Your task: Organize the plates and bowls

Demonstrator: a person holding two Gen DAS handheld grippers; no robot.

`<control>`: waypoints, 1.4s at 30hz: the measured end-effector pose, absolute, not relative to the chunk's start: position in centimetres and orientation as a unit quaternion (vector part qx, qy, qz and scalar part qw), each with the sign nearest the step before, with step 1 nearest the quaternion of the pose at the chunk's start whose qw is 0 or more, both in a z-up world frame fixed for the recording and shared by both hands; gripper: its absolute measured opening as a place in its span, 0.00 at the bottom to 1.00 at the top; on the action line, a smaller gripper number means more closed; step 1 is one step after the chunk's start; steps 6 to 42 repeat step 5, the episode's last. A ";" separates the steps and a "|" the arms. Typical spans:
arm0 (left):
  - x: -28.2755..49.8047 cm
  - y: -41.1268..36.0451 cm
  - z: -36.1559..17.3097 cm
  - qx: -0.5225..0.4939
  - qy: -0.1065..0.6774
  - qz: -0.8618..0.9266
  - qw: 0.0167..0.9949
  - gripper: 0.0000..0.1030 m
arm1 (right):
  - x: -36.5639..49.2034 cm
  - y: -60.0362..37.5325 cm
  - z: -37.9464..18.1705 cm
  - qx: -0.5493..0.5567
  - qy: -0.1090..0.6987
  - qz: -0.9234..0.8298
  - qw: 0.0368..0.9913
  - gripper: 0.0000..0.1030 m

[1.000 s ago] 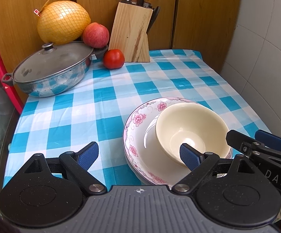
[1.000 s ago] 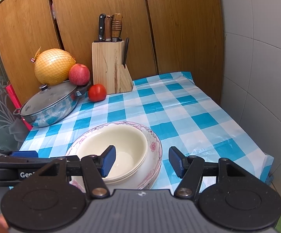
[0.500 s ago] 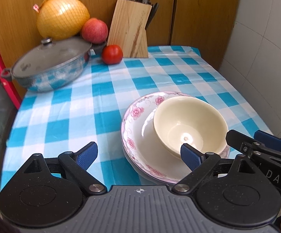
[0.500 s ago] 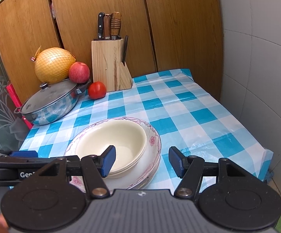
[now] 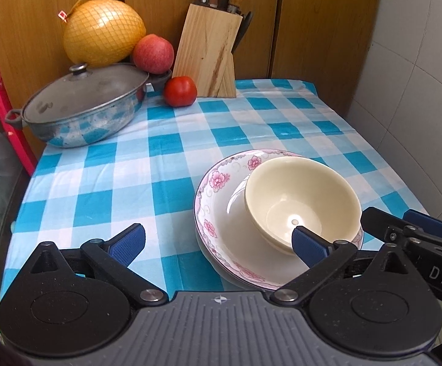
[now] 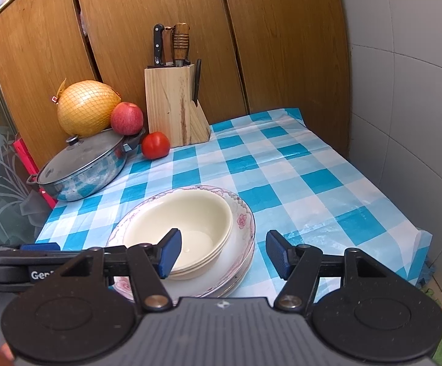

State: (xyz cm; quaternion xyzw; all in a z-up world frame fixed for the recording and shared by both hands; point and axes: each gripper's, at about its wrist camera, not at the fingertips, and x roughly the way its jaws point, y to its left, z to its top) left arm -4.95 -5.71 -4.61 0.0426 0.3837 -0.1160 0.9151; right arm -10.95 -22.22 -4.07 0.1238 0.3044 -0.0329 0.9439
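Cream bowls (image 5: pixel 301 201) sit stacked on floral plates (image 5: pixel 217 213); left claw (image 5: pixel 217 244) just widened, right claw (image 6: pixel 222 253) apart, both empty.

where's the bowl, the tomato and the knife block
bowl (image 5: pixel 300 192) left wrist view, inner wall
tomato (image 5: pixel 180 91) left wrist view, front skin
knife block (image 6: pixel 172 103) right wrist view, front wooden face
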 end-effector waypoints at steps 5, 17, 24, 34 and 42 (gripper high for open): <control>-5.3 -6.1 -4.4 0.065 0.368 -0.109 0.921 1.00 | -10.9 -22.4 -4.0 0.131 0.298 -0.038 0.945 0.57; -5.3 -6.1 -4.4 0.065 0.368 -0.109 0.921 1.00 | -10.9 -22.4 -4.0 0.131 0.298 -0.038 0.945 0.57; -5.3 -6.1 -4.4 0.065 0.368 -0.109 0.921 1.00 | -10.9 -22.4 -4.0 0.131 0.298 -0.038 0.945 0.57; -5.3 -6.1 -4.4 0.065 0.368 -0.109 0.921 1.00 | -10.9 -22.4 -4.0 0.131 0.298 -0.038 0.945 0.57; -5.3 -6.1 -4.4 0.065 0.368 -0.109 0.921 1.00 | -10.9 -22.4 -4.0 0.131 0.298 -0.038 0.945 0.57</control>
